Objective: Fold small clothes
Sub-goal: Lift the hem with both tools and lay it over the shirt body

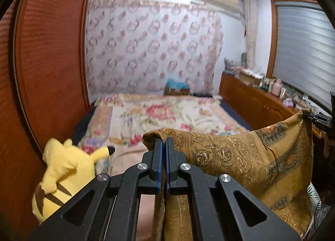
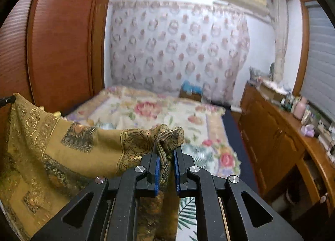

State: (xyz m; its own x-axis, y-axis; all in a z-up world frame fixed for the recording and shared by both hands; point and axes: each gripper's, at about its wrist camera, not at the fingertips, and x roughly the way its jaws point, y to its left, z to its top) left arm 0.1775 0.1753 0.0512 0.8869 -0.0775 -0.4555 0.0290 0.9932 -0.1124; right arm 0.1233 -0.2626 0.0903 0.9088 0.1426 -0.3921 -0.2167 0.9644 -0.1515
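A mustard-gold patterned cloth (image 1: 240, 157) hangs in the air, stretched between my two grippers above the bed. My left gripper (image 1: 164, 142) is shut on one top corner of it, with the cloth draping down between the jaws. My right gripper (image 2: 166, 148) is shut on the other bunched corner of the cloth (image 2: 62, 142). The right gripper also shows at the right edge of the left wrist view (image 1: 320, 118), and the left gripper's tip at the left edge of the right wrist view (image 2: 7, 100). The cloth's lower edge is hidden below both views.
A bed with a floral cover (image 1: 163, 115) lies ahead and below. A yellow plush toy (image 1: 60, 174) sits at the left by a wooden wardrobe (image 1: 46, 62). A wooden sideboard with small items (image 2: 278, 127) runs along the right. A floral curtain (image 2: 178, 52) hangs behind.
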